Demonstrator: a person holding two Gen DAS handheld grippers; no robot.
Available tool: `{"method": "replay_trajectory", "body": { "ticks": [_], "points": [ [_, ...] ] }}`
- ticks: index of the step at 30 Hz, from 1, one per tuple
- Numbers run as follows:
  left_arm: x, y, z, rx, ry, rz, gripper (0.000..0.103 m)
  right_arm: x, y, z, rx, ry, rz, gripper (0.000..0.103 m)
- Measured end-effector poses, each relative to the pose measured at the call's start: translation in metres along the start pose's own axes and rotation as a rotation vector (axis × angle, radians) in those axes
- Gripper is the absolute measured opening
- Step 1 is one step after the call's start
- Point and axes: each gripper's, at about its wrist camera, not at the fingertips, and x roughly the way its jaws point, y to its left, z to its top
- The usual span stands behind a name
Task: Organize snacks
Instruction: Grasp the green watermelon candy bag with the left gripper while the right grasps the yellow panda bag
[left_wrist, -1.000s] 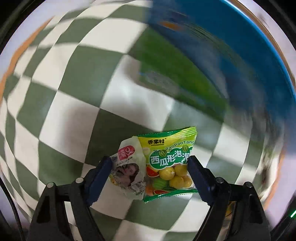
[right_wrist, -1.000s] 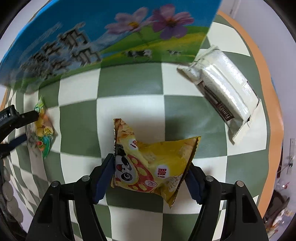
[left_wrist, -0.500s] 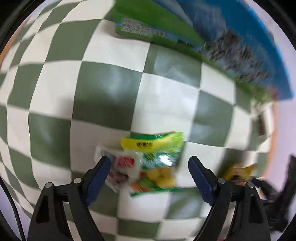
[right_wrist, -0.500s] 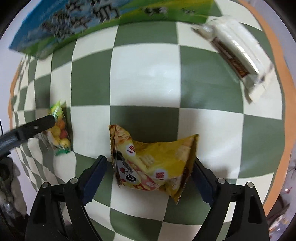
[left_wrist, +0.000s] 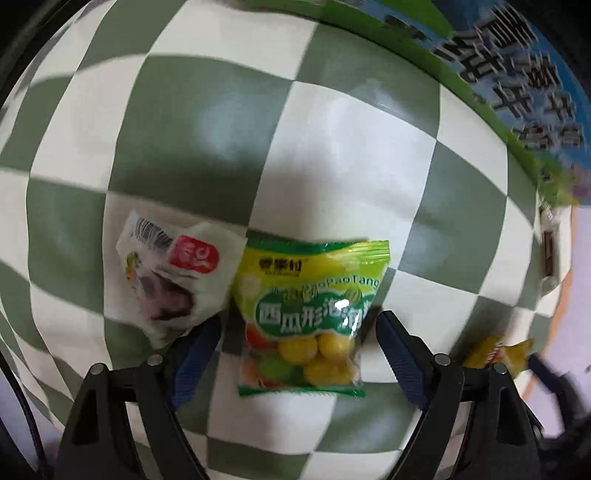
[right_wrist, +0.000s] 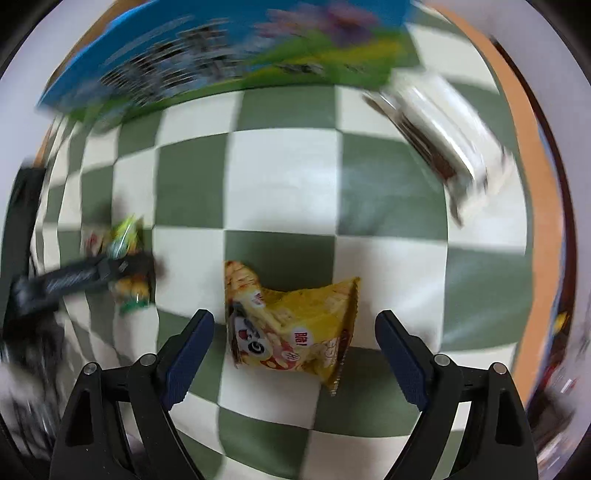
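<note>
In the left wrist view my left gripper (left_wrist: 297, 328) is open, its fingers on either side of a green candy packet (left_wrist: 308, 317) lying on the checkered cloth. A small white snack packet (left_wrist: 173, 273) lies just left of it, by the left finger. In the right wrist view my right gripper (right_wrist: 295, 332) is open around a yellow panda snack bag (right_wrist: 291, 328) on the cloth, with gaps on both sides. The left gripper shows there too, at the candy packet (right_wrist: 127, 258).
A blue and green printed box (right_wrist: 221, 55) stands along the far side of the cloth (left_wrist: 332, 177); it also shows in the left wrist view (left_wrist: 517, 85). A long white wrapped pack (right_wrist: 447, 133) lies at the far right near the orange table edge (right_wrist: 532, 177).
Both cameras have swung and tilted, with motion blur. In the left view the white packet now lies outside the left finger. The right fingers stand a little wider off the yellow bag.
</note>
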Motion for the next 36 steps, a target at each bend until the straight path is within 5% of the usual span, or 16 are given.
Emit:
{"method": "replay_trajectory", "body": {
  "ticks": [7,12,14,16,21,24,27,30,34,36],
  "points": [
    [0.004,-0.022,-0.005,0.115,-0.015,0.064,0.086,0.019,0.074,-0.02,-0.694,0.075,-0.326,0.091],
    [0.008,-0.037,-0.009,0.135,-0.013,0.073,0.086,0.054,0.093,-0.031,-0.915,0.134,-0.411,0.089],
    [0.01,-0.045,-0.011,0.136,-0.013,0.073,0.086,0.06,0.091,-0.022,-0.863,0.141,-0.383,0.076],
    [0.012,-0.052,-0.013,0.135,-0.014,0.073,0.086,0.058,0.078,-0.001,-0.669,0.157,-0.253,0.064],
    [0.009,-0.046,-0.009,0.129,-0.021,0.081,0.086,0.049,-0.007,0.037,0.027,0.168,0.102,0.062],
    [0.009,-0.052,-0.011,0.143,-0.036,0.082,0.086,0.044,-0.035,0.043,0.238,0.153,0.216,0.062],
    [0.008,-0.065,-0.015,0.171,-0.057,0.087,0.072,0.033,-0.039,0.048,0.247,0.123,0.176,0.08],
    [0.007,-0.074,-0.02,0.191,-0.06,0.081,0.053,0.023,-0.027,0.043,0.202,0.101,0.122,0.083],
    [0.009,-0.079,-0.023,0.204,-0.055,0.075,0.053,0.023,-0.008,0.039,0.17,0.113,0.072,0.083],
    [0.014,-0.075,-0.021,0.179,-0.04,0.042,0.067,0.026,-0.002,0.04,0.169,0.112,0.044,0.083]
  ]
}}
